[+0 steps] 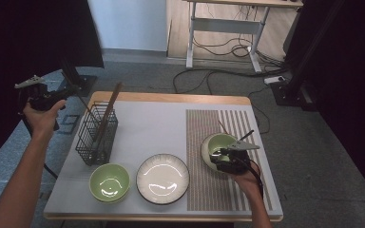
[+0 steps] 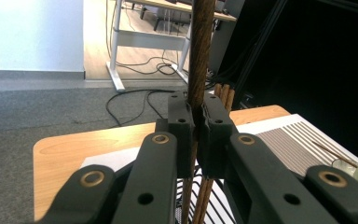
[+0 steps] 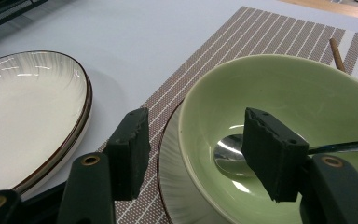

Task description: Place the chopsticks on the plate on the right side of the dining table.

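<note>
Left gripper (image 2: 196, 122): jaws clamped narrow on a brown chopstick (image 2: 200, 56), which stands upright between the fingers, above the wire basket (image 1: 96, 135).
Right gripper (image 3: 205, 154): fingers wide, astride the green bowl (image 3: 279, 116) rim.
Advice: lift the chopstick straight, clear of the basket.
Surface: white table (image 1: 147, 123), striped placemat (image 1: 209, 128).
Room: grey carpet, cables.

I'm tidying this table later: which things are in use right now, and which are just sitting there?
In use: brown chopstick clamped in left gripper; wire basket; green bowl with spoon, straddled by open right gripper.
Idle: white plate; second green bowl; striped mat.
</note>
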Demonstrator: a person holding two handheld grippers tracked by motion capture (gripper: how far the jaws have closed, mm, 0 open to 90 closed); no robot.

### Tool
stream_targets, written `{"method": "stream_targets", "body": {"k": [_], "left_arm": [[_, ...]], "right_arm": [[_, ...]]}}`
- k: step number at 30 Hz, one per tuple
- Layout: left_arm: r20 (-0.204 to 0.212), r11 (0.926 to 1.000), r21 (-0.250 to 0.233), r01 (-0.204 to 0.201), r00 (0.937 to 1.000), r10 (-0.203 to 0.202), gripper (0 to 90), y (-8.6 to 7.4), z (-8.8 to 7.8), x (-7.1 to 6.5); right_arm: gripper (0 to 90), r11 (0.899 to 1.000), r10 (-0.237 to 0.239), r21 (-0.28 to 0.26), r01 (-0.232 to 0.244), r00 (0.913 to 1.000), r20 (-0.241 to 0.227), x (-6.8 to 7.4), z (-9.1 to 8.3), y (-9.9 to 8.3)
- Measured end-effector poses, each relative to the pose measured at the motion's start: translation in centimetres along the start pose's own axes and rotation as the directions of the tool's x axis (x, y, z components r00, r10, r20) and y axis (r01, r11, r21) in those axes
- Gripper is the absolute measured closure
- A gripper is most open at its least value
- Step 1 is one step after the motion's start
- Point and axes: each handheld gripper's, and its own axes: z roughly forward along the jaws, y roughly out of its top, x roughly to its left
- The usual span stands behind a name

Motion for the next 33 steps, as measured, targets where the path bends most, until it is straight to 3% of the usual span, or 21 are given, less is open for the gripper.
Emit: {"method": "stream_targets", "body": {"k": [18, 33], "left_arm": [[0.025, 0.9991, -0.042, 0.006, 0.9997, -0.005, 84.5, 1.6, -1.8, -0.9], [0.059, 0.9986, -0.053, -0.003, 0.9982, 0.006, 84.5, 2.2, -0.3, -2.5]], "right_arm": [[41.6, 1.0, 0.002, 0.001, -0.002, 1.0, 0.003, 0.0, 0.1, 0.0], [41.5, 1.0, -0.002, 0.011, 0.002, 1.0, 0.004, 0.0, 0.2, -0.1]]}}
